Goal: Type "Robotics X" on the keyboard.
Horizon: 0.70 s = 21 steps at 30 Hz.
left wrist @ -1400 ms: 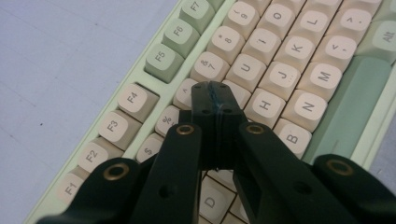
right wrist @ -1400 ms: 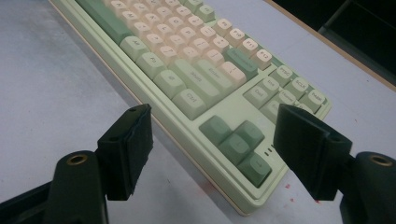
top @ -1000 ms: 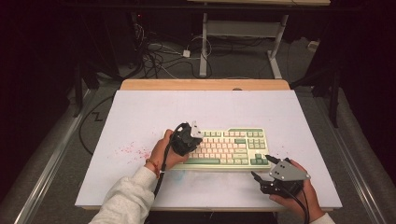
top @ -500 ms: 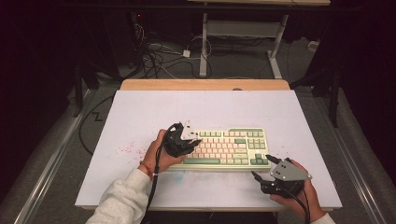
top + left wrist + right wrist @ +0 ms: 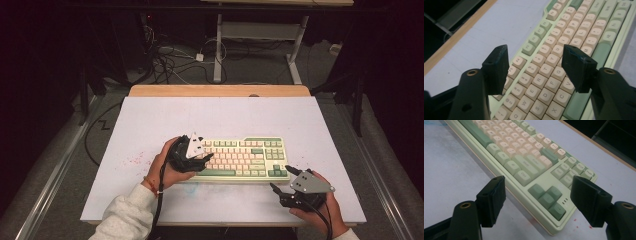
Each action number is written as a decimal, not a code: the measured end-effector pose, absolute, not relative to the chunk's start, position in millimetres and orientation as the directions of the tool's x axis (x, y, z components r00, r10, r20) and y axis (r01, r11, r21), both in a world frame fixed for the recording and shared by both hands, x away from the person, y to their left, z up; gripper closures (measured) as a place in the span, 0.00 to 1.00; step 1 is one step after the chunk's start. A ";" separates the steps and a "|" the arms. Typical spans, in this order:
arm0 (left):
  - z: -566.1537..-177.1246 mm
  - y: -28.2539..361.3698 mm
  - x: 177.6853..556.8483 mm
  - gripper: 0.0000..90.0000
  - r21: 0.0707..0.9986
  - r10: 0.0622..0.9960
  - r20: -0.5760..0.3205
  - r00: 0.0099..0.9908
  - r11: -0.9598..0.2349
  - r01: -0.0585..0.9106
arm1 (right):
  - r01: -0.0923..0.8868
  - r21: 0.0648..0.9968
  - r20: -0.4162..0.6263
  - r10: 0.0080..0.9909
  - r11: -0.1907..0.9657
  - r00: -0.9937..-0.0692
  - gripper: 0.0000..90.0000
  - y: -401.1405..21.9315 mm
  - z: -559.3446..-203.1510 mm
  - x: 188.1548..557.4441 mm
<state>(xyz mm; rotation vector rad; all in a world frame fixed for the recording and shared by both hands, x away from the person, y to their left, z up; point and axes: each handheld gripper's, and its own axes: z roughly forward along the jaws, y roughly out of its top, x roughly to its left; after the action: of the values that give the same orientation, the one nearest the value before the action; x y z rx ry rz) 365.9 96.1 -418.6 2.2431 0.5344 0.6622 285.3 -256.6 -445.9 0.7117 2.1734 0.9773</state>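
A dim room; grey floor (image 5: 70, 150) strewn with cables (image 5: 170, 60); white table frame (image 5: 260, 37) behind.

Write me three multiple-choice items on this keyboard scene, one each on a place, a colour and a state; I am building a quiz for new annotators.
1. Where is the left gripper?
A. over the keyboard's left end
B. at the table's far edge
C. off the table

2. What colour is the keyboard case?
A. black
B. pale green
C. red

3. How do the right gripper jaws stand?
A. shut on a key
B. shut on a cable
C. open, holding nothing

Answers: 1 A, the high view shows it above the left-hand keys. 2 B, the case is light green in every view. 3 C, the right gripper view shows the jaws wide apart.
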 end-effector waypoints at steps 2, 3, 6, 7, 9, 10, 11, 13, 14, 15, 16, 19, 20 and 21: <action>-419.1 97.2 362.5 0.36 0.742 0.549 0.317 0.773 -0.651 0.158 | 0.208 0.791 -0.331 0.688 0.576 -0.646 0.32 -256.7 -445.4 285.1; -419.2 97.6 361.3 0.33 0.743 0.546 0.318 0.775 -0.651 0.154 | 0.207 0.791 -0.331 0.687 0.576 -0.646 0.32 -256.7 -445.2 285.1; -418.7 99.9 357.6 0.29 0.751 0.548 0.327 0.770 -0.646 0.140 | 0.208 0.791 -0.330 0.688 0.575 -0.646 0.32 -256.8 -445.1 285.1; -418.6 100.9 356.8 0.27 0.756 0.553 0.326 0.767 -0.639 0.140 | 0.208 0.790 -0.332 0.688 0.576 -0.645 0.32 -256.8 -445.2 285.1; -419.1 103.2 355.9 0.23 0.765 0.564 0.326 0.758 -0.629 0.139 | 0.209 0.790 -0.331 0.689 0.576 -0.645 0.32 -257.1 -445.2 285.3; -419.9 104.1 355.5 0.23 0.767 0.572 0.330 0.751 -0.627 0.140 | 0.210 0.790 -0.331 0.689 0.576 -0.644 0.32 -257.1 -445.1 285.3; -420.4 105.4 355.3 0.22 0.763 0.570 0.332 0.752 -0.631 0.141 | 0.211 0.791 -0.329 0.690 0.574 -0.644 0.32 -257.3 -445.1 285.4; -421.7 107.8 354.0 0.19 0.764 0.567 0.337 0.752 -0.632 0.134 | 0.213 0.791 -0.327 0.691 0.574 -0.645 0.32 -257.4 -445.0 285.8; -422.2 109.1 353.1 0.19 0.766 0.566 0.336 0.753 -0.629 0.132 | 0.213 0.791 -0.328 0.691 0.574 -0.644 0.32 -257.6 -445.0 285.8; -422.7 110.2 352.2 0.19 0.763 0.563 0.338 0.754 -0.633 0.131 | 0.213 0.791 -0.327 0.692 0.573 -0.644 0.32 -257.7 -444.9 285.9; -423.3 111.0 350.9 0.19 0.759 0.561 0.344 0.753 -0.638 0.129 | 0.213 0.791 -0.328 0.692 0.573 -0.642 0.32 -257.9 -444.8 286.3; -425.5 114.2 346.2 0.19 0.749 0.553 0.359 0.752 -0.651 0.121 | 0.213 0.792 -0.328 0.692 0.573 -0.643 0.33 -257.8 -444.7 286.4; -426.1 115.5 344.6 0.19 0.747 0.552 0.366 0.749 -0.654 0.118 | 0.213 0.791 -0.329 0.692 0.574 -0.643 0.33 -257.7 -444.8 286.4; -426.6 117.0 343.2 0.19 0.746 0.550 0.368 0.750 -0.656 0.116 | 0.213 0.791 -0.329 0.692 0.574 -0.643 0.33 -257.6 -444.8 286.4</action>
<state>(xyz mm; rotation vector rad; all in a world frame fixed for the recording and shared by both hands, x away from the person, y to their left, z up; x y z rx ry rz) 343.2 117.0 -426.6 2.2104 0.4973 0.7609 286.4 -257.6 -444.8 0.7190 2.1703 0.9764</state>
